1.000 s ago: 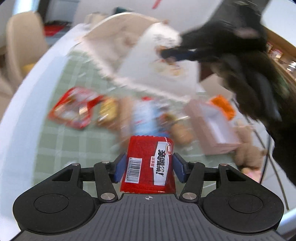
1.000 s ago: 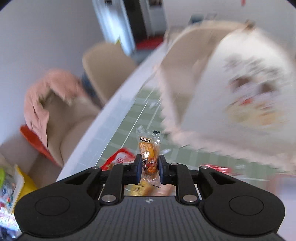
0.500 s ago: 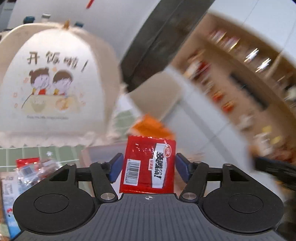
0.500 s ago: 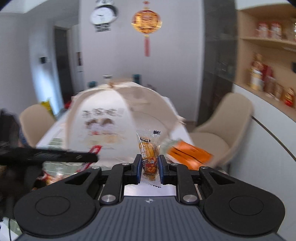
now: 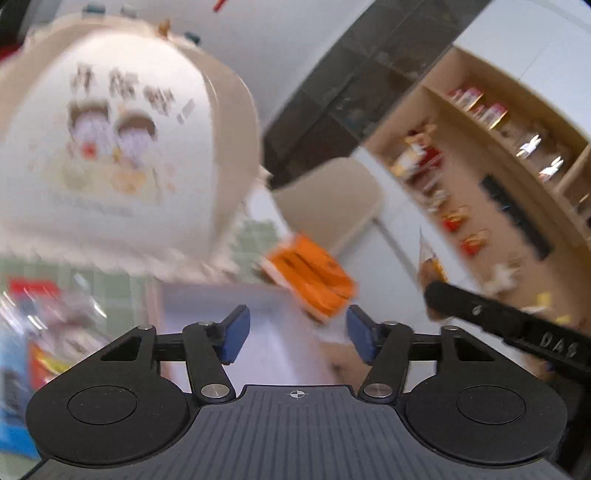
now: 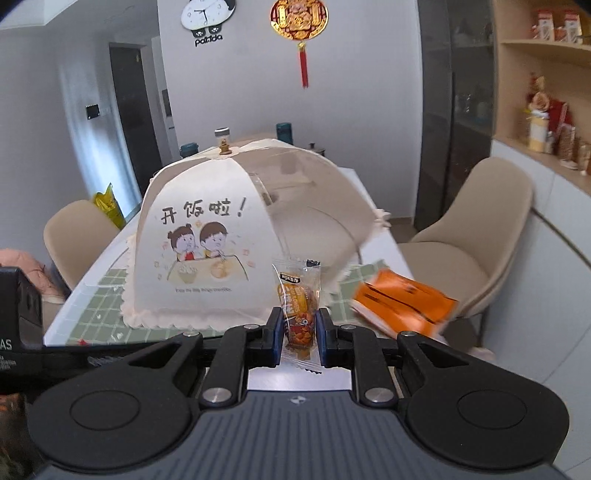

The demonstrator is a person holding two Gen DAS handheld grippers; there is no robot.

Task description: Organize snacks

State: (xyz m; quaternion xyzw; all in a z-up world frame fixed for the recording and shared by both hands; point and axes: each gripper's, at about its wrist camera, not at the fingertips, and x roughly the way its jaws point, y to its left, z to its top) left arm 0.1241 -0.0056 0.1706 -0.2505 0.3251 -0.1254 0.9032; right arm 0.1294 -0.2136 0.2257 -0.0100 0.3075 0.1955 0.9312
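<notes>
Two grippers hang over one end of a dining table. The left gripper (image 5: 297, 334) stands about half open; its jaws have just been closing a little, and nothing is between the blue pads (image 5: 234, 334). The right gripper (image 6: 301, 328) is clamped on a small clear-wrapped snack (image 6: 299, 308) that stands upright between its fingers, with orange and brown print showing through the wrapper.

Just beneath both grippers lies an open box (image 5: 153, 314) with a pinkish wall and a pale inside. The left wrist view is smeared by motion, so what the box holds cannot be told. An orange packet (image 6: 402, 306) lies tilted at its far right corner; whether it rests on the rim or just beside it is unclear. To the left of the box, loose snacks (image 5: 40, 321) in red, blue and clear wrappers lie on the green checked cloth (image 6: 92, 306), too blurred to tell apart.

Beyond the box stands a domed cream food cover (image 6: 207, 240) printed with two cartoon children and a line of characters; its mesh side is see-through, but nothing under it can be made out. Beige chairs (image 6: 476, 221) flank the table. Farther off, wooden shelves (image 6: 546, 122) on the right carry jars and red boxes, and a panda clock (image 6: 207, 16) and a red hanging ornament (image 6: 299, 18) are on the back wall.
</notes>
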